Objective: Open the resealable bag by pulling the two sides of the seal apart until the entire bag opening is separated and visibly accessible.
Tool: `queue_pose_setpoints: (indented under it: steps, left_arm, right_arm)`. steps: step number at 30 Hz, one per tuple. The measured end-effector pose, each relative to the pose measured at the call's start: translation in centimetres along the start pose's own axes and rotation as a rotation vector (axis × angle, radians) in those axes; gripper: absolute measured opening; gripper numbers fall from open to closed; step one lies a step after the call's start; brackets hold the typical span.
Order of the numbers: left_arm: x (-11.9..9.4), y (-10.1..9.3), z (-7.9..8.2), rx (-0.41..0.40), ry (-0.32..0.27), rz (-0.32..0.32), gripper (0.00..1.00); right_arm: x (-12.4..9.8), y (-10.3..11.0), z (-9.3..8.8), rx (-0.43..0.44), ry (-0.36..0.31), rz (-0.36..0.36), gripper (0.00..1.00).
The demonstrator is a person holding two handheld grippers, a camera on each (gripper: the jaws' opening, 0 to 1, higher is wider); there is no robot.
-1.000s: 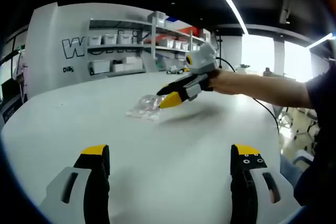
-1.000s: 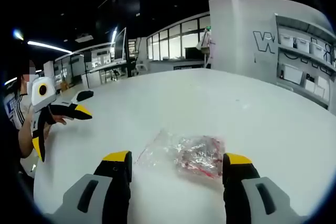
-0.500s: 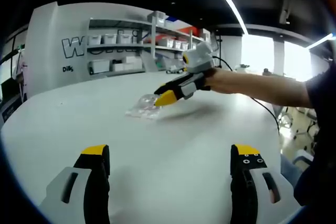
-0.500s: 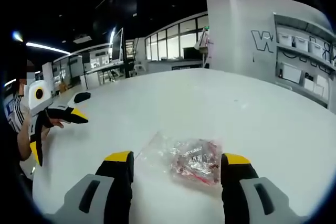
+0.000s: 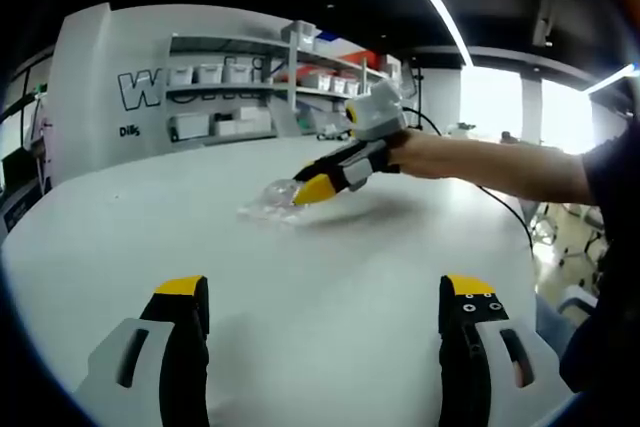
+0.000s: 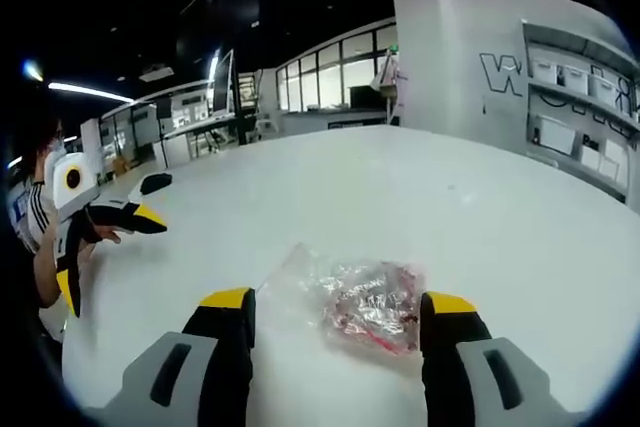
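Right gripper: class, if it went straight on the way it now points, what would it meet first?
Most likely the resealable bag, which lies on the white table just ahead, between the open jaws of the right gripper. Depth is hard to judge here.

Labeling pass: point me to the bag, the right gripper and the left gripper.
bag (image 6: 365, 302), right gripper view, on the crinkled middle over the red contents.
right gripper (image 5: 312, 189), left gripper view, at its yellow tips by the bag.
left gripper (image 5: 325, 297), left gripper view, midway between its tips.
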State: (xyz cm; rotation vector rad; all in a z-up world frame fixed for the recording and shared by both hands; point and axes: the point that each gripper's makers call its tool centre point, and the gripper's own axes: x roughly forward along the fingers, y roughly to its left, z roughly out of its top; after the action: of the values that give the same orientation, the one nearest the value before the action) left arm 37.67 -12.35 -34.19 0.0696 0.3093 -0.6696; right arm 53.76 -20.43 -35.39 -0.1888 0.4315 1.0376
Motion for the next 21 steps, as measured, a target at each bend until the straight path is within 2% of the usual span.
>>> queue_pose_setpoints:
  steps: [7, 14, 21]
  left_arm:
    - [-0.1, 0.1, 0.0, -0.001, -0.001, 0.002, 0.94]
    - [-0.1, 0.1, 0.1, -0.002, -0.005, 0.003, 0.94]
    - [-0.1, -0.1, 0.1, -0.005, -0.009, -0.002, 0.94]
  right_arm:
    - [-0.3, 0.7, -0.4, -0.006, 0.008, 0.009, 0.66]
    - [-0.8, 2.8, -0.9, -0.028, 0.035, 0.05, 0.65]
    - [-0.8, 2.4, 0.4, -0.06, 0.003, 0.039, 0.65]
